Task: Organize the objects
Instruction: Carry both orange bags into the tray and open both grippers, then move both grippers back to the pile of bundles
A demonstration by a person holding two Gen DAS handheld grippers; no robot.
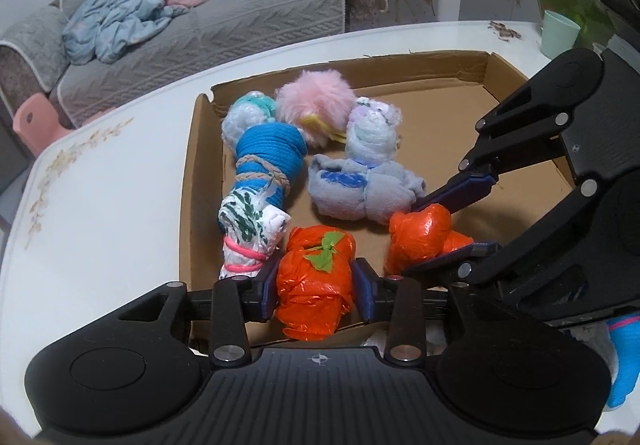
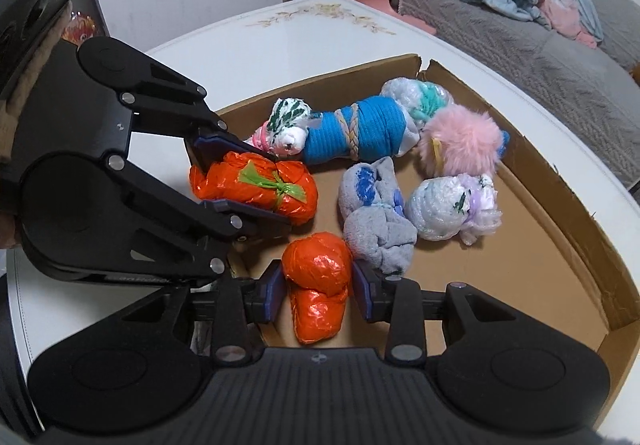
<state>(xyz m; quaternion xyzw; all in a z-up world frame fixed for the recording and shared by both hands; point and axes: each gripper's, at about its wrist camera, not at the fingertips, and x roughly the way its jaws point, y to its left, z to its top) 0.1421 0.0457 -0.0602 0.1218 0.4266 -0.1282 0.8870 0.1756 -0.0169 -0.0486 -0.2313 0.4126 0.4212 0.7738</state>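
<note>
Your left gripper is pinching the orange bundle with the green tie, one blue pad pressed against each side of it, at the near edge of the cardboard tray. Your right gripper is pinching the plain orange bundle the same way, its pads tight on both flanks. The two orange bundles lie near each other without touching, both low over the tray floor; you cannot tell whether they rest on it.

Beyond them, a grey sock roll lies near the middle of the tray. A blue rope bundle lies along the tray's left edge as your left camera sees it, with a white and green bag touching its near end. Toward the far left corner a pink fluffy ball sits between two pale plastic-wrapped balls, one with teal inside and one with purple. The tray rests on a white table, and a pale green cup stands near the table's far right edge.
</note>
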